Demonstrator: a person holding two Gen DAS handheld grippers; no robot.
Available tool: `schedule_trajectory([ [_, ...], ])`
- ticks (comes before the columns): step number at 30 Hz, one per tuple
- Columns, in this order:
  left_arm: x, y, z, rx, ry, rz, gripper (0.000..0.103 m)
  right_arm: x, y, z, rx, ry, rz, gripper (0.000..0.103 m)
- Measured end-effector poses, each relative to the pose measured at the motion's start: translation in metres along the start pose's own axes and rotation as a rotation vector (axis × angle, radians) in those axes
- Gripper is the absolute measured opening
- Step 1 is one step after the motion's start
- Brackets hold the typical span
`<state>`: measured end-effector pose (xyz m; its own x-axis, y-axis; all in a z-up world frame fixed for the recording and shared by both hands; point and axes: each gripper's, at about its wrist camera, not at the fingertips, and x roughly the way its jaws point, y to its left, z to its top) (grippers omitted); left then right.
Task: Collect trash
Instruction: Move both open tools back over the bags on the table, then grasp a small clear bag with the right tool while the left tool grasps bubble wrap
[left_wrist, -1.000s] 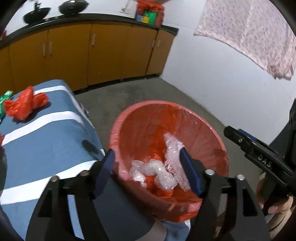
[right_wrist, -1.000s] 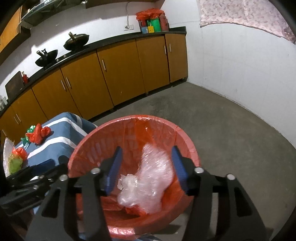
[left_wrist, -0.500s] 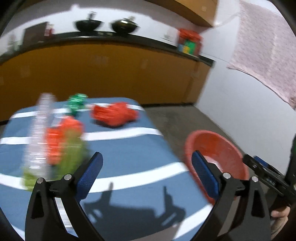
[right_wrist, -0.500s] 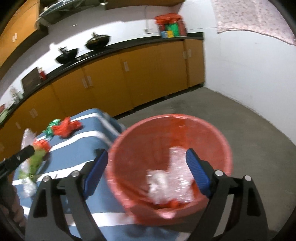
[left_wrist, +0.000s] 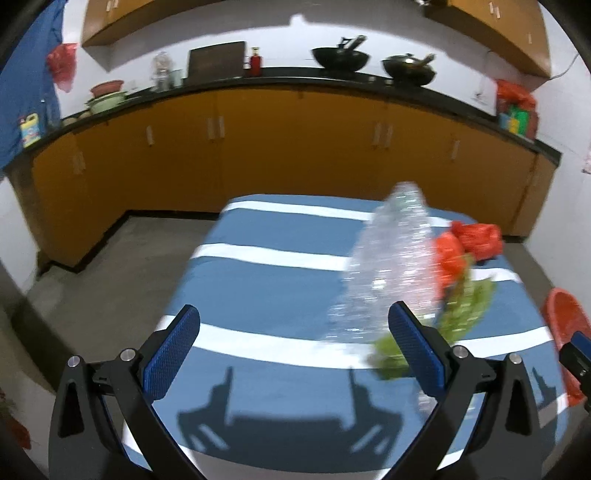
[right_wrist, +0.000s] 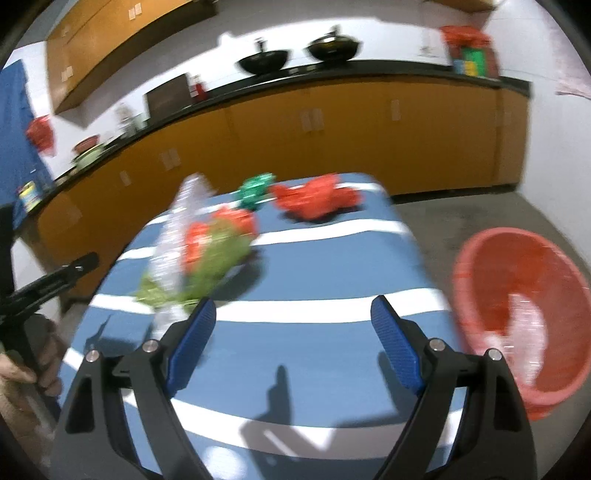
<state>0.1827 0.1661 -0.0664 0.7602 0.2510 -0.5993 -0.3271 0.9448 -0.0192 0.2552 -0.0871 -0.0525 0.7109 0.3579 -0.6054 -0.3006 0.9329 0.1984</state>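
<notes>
My left gripper (left_wrist: 293, 347): jaws apart, empty;
My right gripper (right_wrist: 293, 341): apart, empty;
Clear crumpled plastic (left_wrist: 391, 266): on striped table (left_wrist: 266, 229)

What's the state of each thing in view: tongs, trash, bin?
Left tongs: open, empty, over the table.
Right tongs: open, empty, over the table.
Red bin: on the floor beside the table, clear plastic inside.
Clear plastic piece: on the table, uncollected.
Green-and-red wrapper: on the table.
Red bag: crumpled, on the table.
Green wrapper: on the table.
</notes>
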Motion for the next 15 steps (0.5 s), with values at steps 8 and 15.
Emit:
schedule_trajectory([
  [8, 0.016, 0.034, -0.007, -0.008, 0.016, 0.042, 0.101, 0.043, 0.068, -0.009, -0.087, 0.097, 0.084, 0.072],
  [15, 0.009, 0.055, -0.012, -0.028, -0.074, 0.023, 0.101, 0.068, 0.088, -0.018, -0.149, 0.148, 0.034, 0.072],
])
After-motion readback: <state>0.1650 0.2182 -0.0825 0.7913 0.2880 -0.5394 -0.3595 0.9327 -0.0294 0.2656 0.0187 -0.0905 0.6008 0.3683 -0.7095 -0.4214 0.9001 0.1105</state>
